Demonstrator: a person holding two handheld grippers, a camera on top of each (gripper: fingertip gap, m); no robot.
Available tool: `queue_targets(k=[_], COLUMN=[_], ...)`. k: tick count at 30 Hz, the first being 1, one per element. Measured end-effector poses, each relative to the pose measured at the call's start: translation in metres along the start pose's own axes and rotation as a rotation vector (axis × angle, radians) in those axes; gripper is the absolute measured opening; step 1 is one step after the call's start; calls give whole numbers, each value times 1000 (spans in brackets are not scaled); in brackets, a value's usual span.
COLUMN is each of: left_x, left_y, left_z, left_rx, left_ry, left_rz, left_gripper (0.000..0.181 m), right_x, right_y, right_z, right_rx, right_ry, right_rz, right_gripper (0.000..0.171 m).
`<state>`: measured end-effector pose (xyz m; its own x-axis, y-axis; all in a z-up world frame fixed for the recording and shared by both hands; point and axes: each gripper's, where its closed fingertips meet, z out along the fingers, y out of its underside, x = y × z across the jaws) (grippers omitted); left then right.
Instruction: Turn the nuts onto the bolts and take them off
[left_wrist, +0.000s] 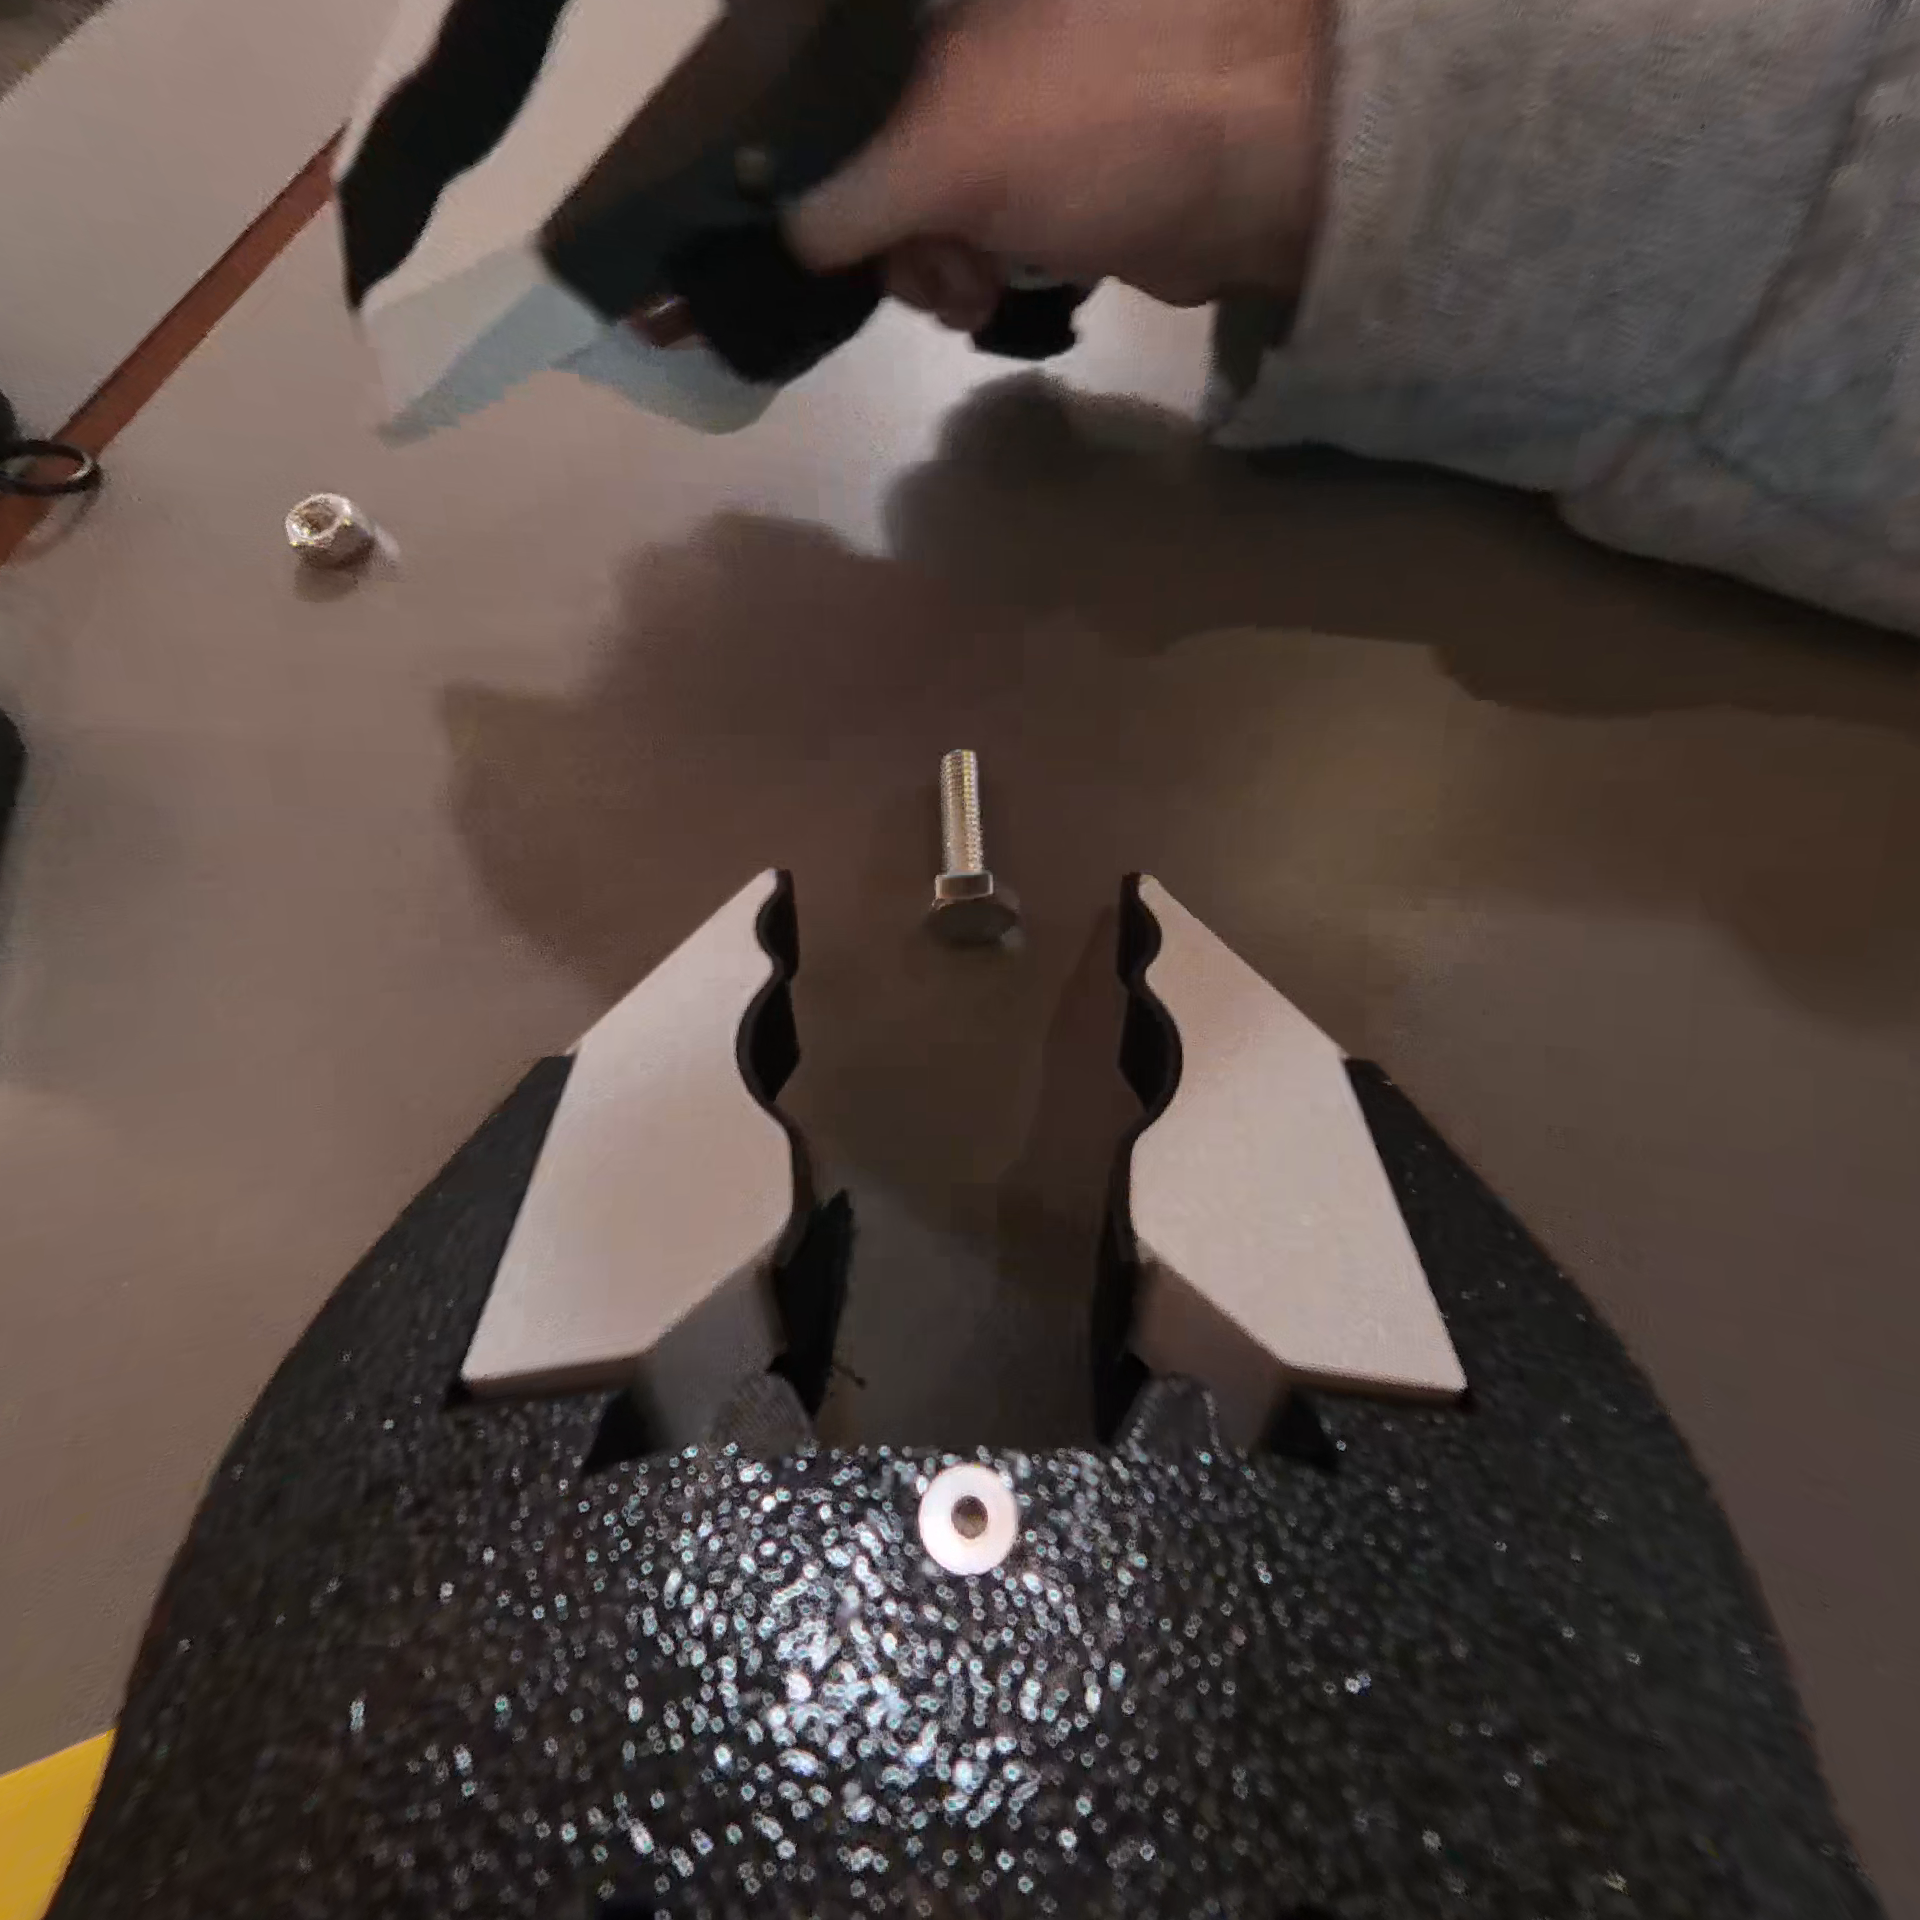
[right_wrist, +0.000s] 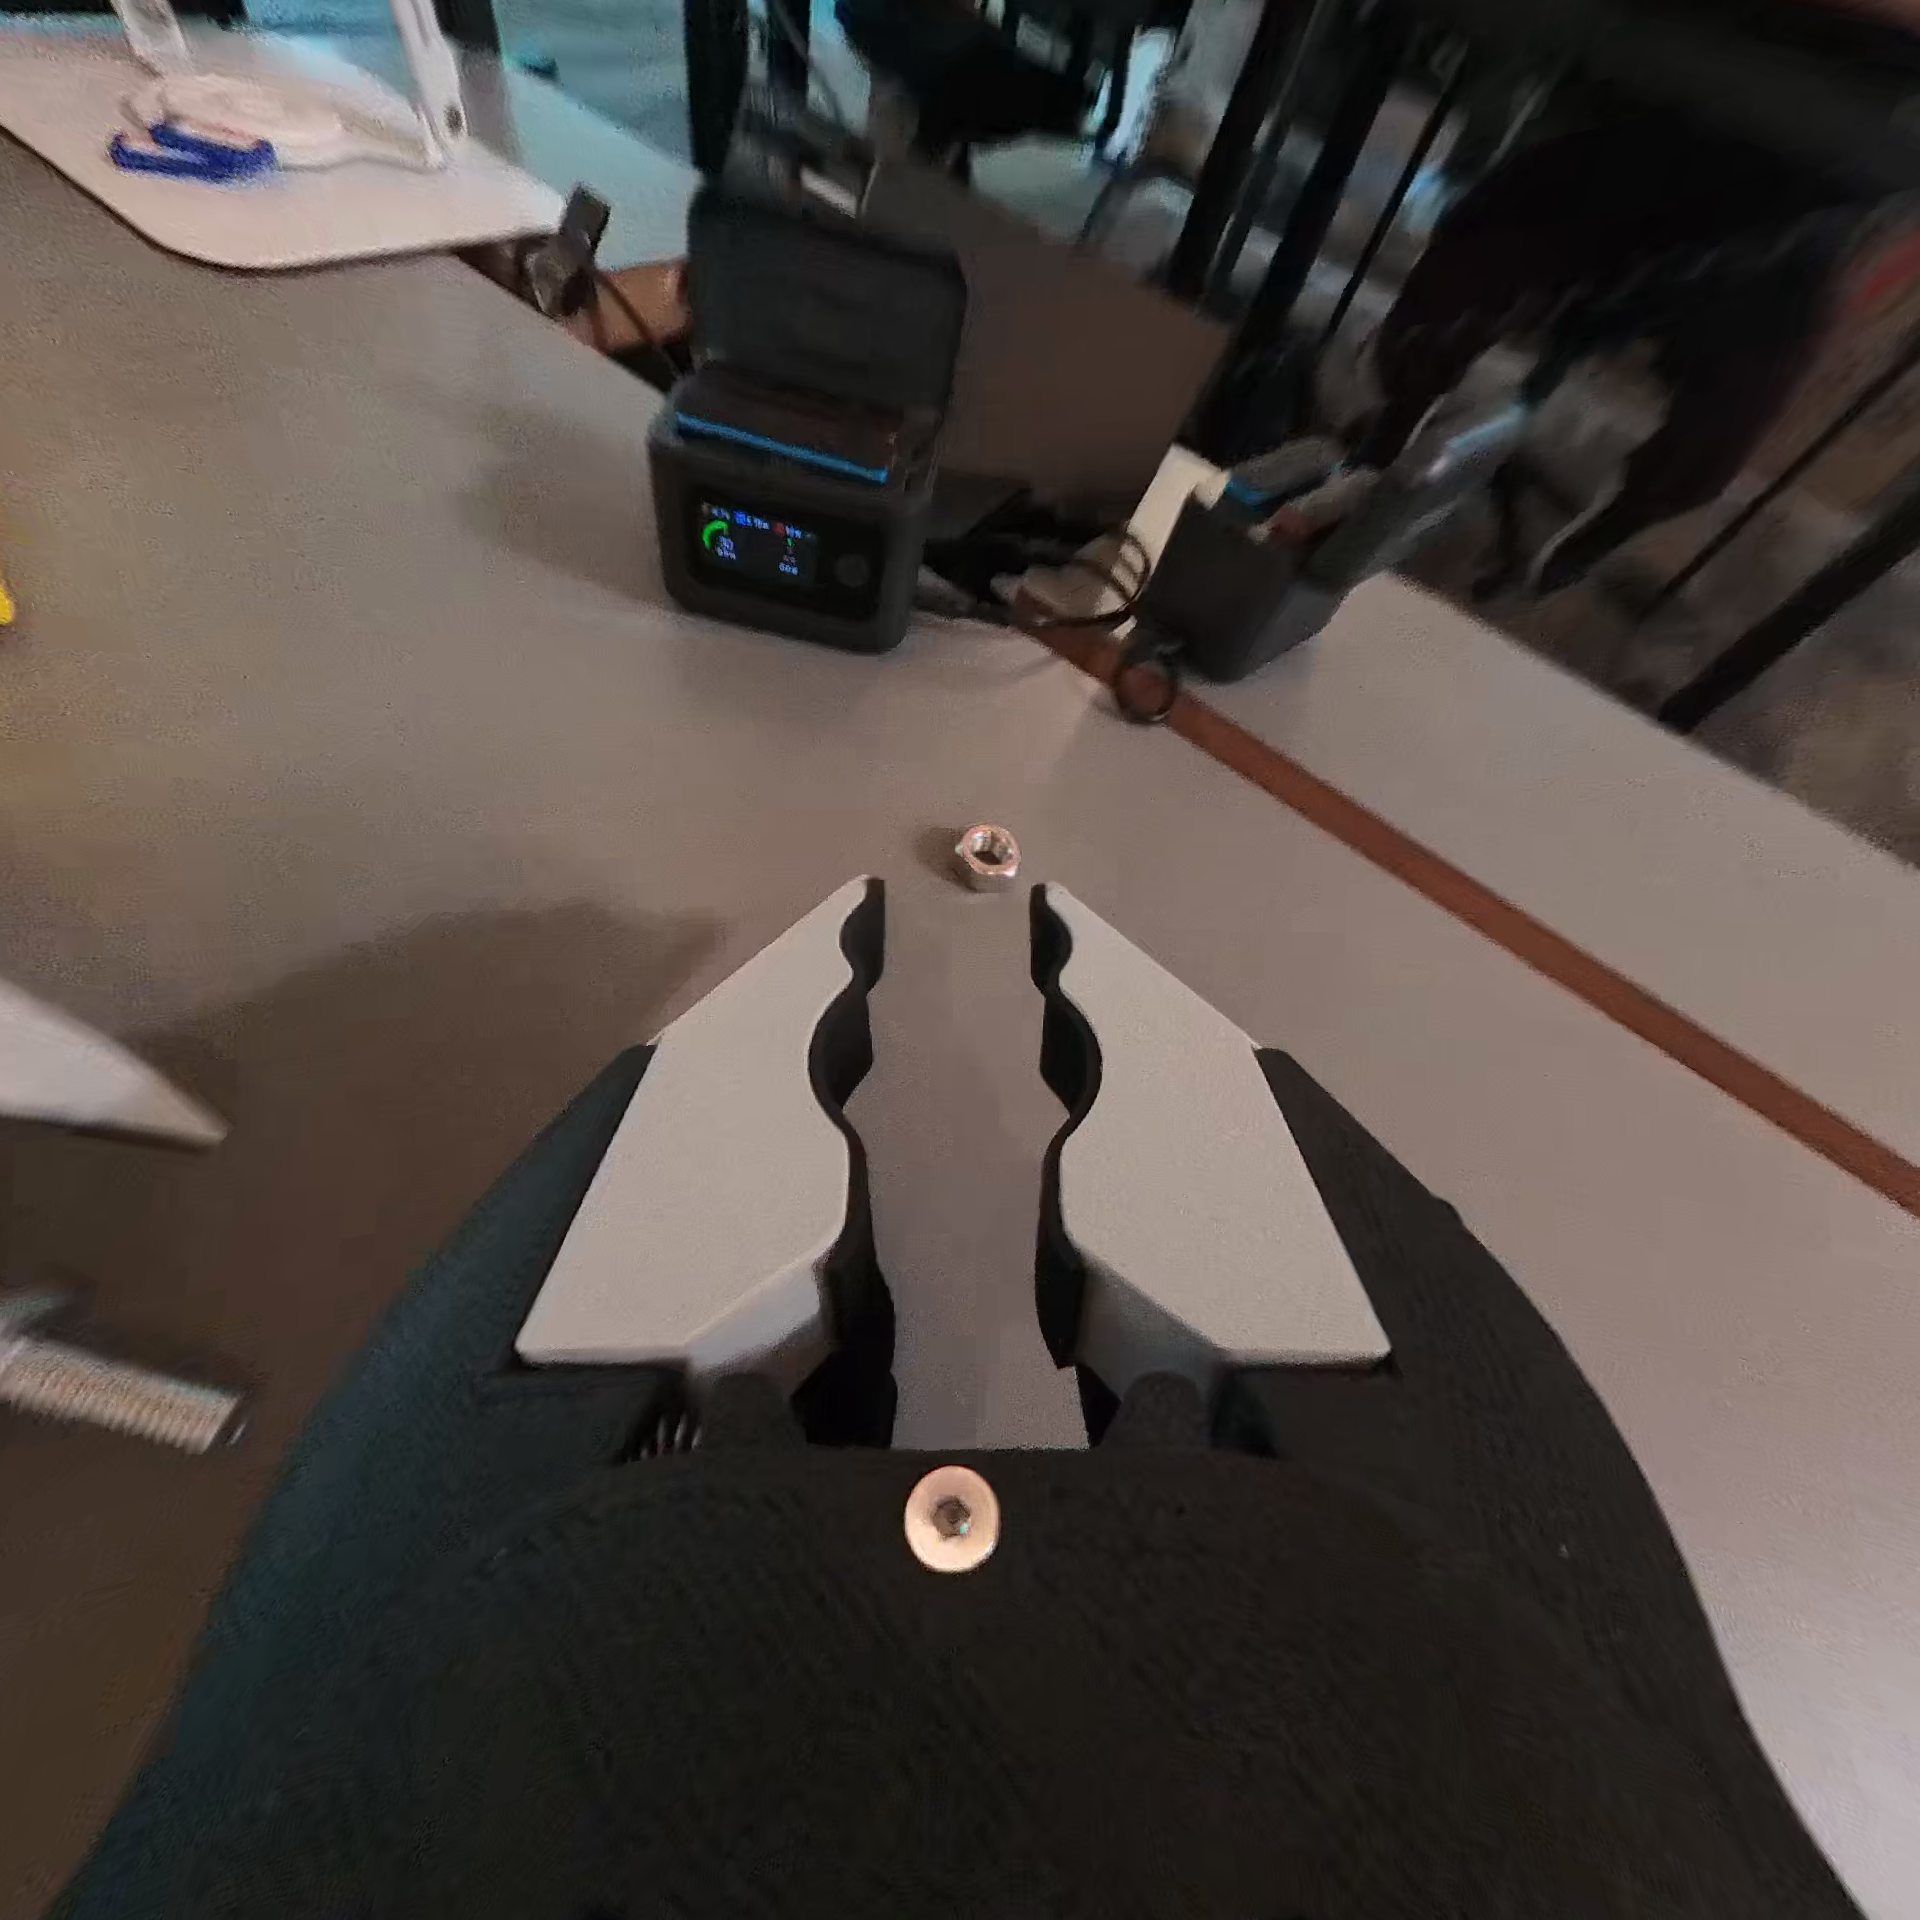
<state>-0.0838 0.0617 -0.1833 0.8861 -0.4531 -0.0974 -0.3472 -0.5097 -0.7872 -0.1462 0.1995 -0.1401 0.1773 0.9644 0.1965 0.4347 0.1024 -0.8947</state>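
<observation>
So the silver hex-head steel bolt (left_wrist: 964, 854) is lying flat on the grey-brown tabletop (left_wrist: 1455, 1039), threads pointing to 12 o'clock, head just ahead of the left gripper (left_wrist: 956, 894), whose jaws are spread with nothing in them. The small shiny silver hex nut (right_wrist: 987, 858) sits loose on the table right at 12 o'clock off the right gripper (right_wrist: 958, 891) tips, jaws also apart and empty. Further out at 11 o'clock there's a dark boxy device with a lit screen (right_wrist: 790, 520), probably a charger case, it's blurry.
</observation>
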Motion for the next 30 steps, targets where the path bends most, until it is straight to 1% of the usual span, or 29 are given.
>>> queue_targets(k=[3,5,9,11,12,13,14,16,18,20,21,22,24,26,28,30], left_x=[0,1,3,3,3,3,3,2,-2,-9,-13,-17,-17,-9,4,22], left_y=[0,0,1,1,1,1,1,-1,-10,-25,-34,-42,-58,-70,-79,-86], left_z=[0,0,1,1,1,1,1,0,-4,-14,-21,-28,-41,-48,-51,-48], left_rx=[5,2,3,3,3,4,5,14,68,164,218,274,372,431,456,466], left_ry=[10,18,38,40,41,41,39,27,-6,-65,-104,-146,-198,-241,-295,-328], left_rz=[-7,-10,-24,-28,-27,-27,-26,-19,-11,1,14,31,87,190,328,474], left_gripper=[55,51,45,44,43,43,43,43,44,44,44,43,43,45,45,39], right_x=[2,4,6,10,10,9,9,10,7,0,-6,-19,-43,-63,-75,-79], right_y=[9,14,22,21,21,21,21,20,8,-8,-16,-24,-28,-26,-24,-24], right_z=[31,44,61,65,66,66,66,62,49,25,10,-7,-42,-76,-107,-130], right_rx=[-101,-161,-249,-255,-254,-255,-255,-242,-149,-25,45,124,219,266,309,357], right_ry=[-46,-55,-78,-65,-59,-67,-65,-49,-52,-85,-127,-213,-382,-550,-688,-781], right_rz=[37,35,55,54,45,41,37,6,1,20,46,95,256,427,612,789], right_gripper=[29,31,34,34,31,22,18,17,16,16,16,16,16,16,16,15])
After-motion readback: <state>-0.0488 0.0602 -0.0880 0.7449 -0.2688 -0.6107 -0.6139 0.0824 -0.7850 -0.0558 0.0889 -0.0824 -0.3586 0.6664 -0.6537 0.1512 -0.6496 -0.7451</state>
